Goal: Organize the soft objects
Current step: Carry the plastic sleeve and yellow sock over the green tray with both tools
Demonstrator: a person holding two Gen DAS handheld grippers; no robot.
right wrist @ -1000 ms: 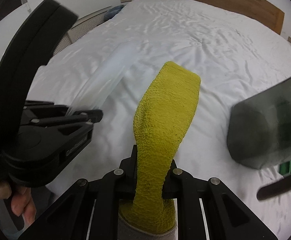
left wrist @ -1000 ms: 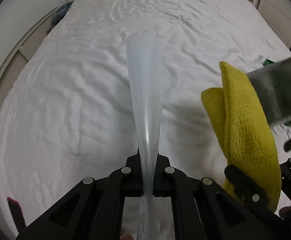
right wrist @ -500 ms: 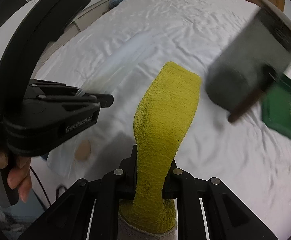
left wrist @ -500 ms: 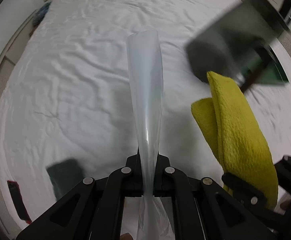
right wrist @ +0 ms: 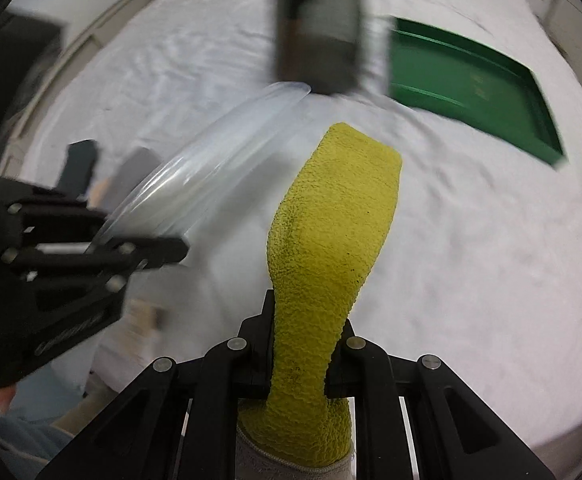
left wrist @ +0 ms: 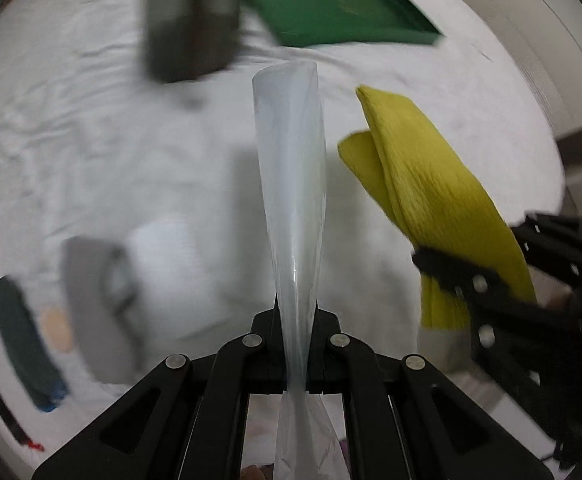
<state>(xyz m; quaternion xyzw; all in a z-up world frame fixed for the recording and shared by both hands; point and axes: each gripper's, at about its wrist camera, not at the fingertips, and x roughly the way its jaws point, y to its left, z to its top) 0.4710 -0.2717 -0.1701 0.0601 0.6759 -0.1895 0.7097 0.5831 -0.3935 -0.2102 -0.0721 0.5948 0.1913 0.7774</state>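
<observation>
bed (right wrist: 471, 264): 1, white wrinkled sheet, fills both views | wall (left wrist: 531, 40): pale, panelled, beyond bed's far right edge | light: soft, even, motion-blurred

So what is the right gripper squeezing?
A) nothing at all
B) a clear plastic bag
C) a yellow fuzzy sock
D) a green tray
C: in the right wrist view the right gripper is shut on the yellow fuzzy sock, which sticks out past its fingers; the clear plastic bag is pinched in the left gripper, and the green tray lies on the bed.
</observation>
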